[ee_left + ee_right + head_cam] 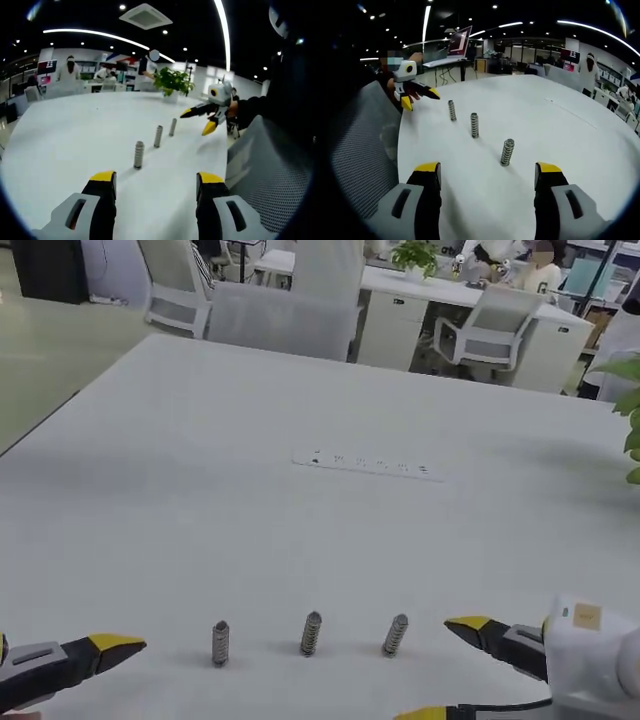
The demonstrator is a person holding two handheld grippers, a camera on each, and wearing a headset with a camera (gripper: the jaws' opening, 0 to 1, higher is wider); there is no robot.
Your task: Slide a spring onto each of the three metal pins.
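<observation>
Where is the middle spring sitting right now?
In the head view the middle spring stands near the front edge of the table, between the left spring and the right spring.

the table [300, 540] is plain white. the left spring [221, 642], middle spring [312, 633] and right spring [396, 635] are dull silver-grey, banded with fine dark rings by their coils. the left gripper [156, 178] has bright yellow tips on black jaws, grey inlays in the black, and a pale grey body; the right gripper [488, 168] wears the same yellow, black and grey, and its white body carries a small tan label in the head view. the power strip [367, 465] is white with a row of tiny dark marks. the chair [280, 175] is grey with a fine mesh weave. the plant [172, 80] is green. the floor [40, 350] is pale green
</observation>
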